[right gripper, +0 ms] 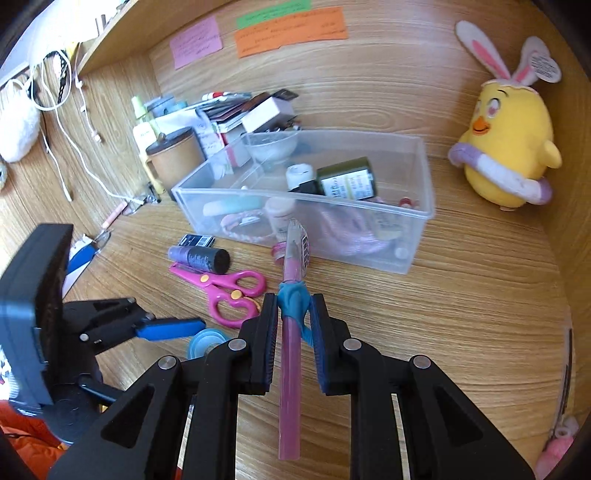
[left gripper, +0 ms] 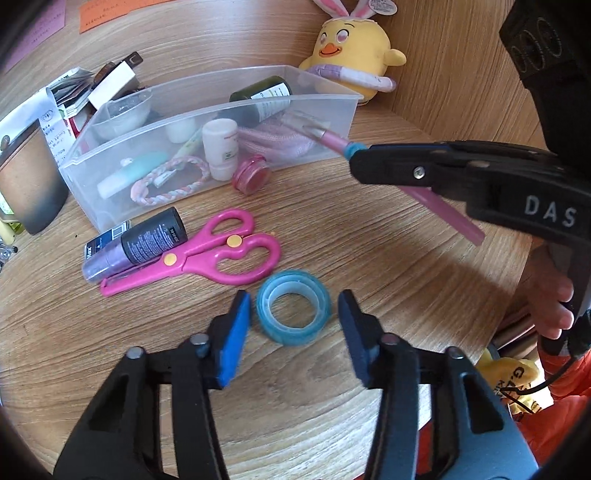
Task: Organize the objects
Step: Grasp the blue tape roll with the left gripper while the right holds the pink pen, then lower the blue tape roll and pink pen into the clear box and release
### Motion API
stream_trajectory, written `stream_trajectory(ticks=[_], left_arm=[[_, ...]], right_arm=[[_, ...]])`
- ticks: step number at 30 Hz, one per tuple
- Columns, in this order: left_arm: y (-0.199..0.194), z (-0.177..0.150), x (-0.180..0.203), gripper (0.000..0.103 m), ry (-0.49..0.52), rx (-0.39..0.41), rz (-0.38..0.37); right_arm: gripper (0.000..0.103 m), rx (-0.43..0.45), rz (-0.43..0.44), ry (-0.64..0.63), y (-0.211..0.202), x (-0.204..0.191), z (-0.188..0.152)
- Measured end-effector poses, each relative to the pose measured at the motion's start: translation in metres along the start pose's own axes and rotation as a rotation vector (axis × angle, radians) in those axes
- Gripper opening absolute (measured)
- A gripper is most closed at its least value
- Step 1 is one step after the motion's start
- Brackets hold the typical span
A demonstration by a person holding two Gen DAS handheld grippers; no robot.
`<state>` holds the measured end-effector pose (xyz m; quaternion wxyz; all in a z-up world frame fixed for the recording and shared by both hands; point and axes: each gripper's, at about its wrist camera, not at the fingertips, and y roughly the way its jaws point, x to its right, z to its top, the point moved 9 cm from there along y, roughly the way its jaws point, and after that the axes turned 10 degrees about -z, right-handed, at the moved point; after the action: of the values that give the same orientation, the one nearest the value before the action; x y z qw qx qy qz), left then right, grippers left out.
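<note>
In the right wrist view the left gripper's fingers [right gripper: 173, 328] are covering most of the roll of tape [right gripper: 205, 341], leaving only a blue sliver showing. The notes [right gripper: 291, 31] on the back wall are showing writing too small to read. In the left wrist view the right gripper [left gripper: 354, 158] is hiding the middle of the pink pen [left gripper: 454, 218], and the bottom edge is cutting off both gripper frames. The things inside the clear box [left gripper: 258, 122] are blurring behind its frosted wall.

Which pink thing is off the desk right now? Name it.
The pink pen, clamped in the right tool above the desk. The pink scissors and small pink jar lie on the wood.
</note>
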<state>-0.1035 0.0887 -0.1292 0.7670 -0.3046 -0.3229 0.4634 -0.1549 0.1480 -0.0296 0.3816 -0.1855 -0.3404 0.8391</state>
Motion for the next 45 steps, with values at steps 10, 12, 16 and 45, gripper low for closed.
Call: stream_trajectory(ticks=[10,12,16,45], left_arm=[[-0.017,0.012,-0.007,0.038,-0.012,0.054,0.009],[-0.023,0.019,-0.010,0.038,-0.012,0.073,0.015],[-0.038,0.036,-0.018,0.038,-0.017,0.126,0.028],[-0.047,0.121,-0.119,0.038,-0.138,0.213,0.177]], right_arm=[[0.016,0.043,0.010,0.042,-0.011,0.011,0.009],[0.016,0.055,0.009,0.048,-0.014,0.013,0.012],[0.016,0.081,0.006,0.062,-0.019,0.017,0.020],[0.016,0.109,-0.111,0.113,0.024,0.061,0.093]])
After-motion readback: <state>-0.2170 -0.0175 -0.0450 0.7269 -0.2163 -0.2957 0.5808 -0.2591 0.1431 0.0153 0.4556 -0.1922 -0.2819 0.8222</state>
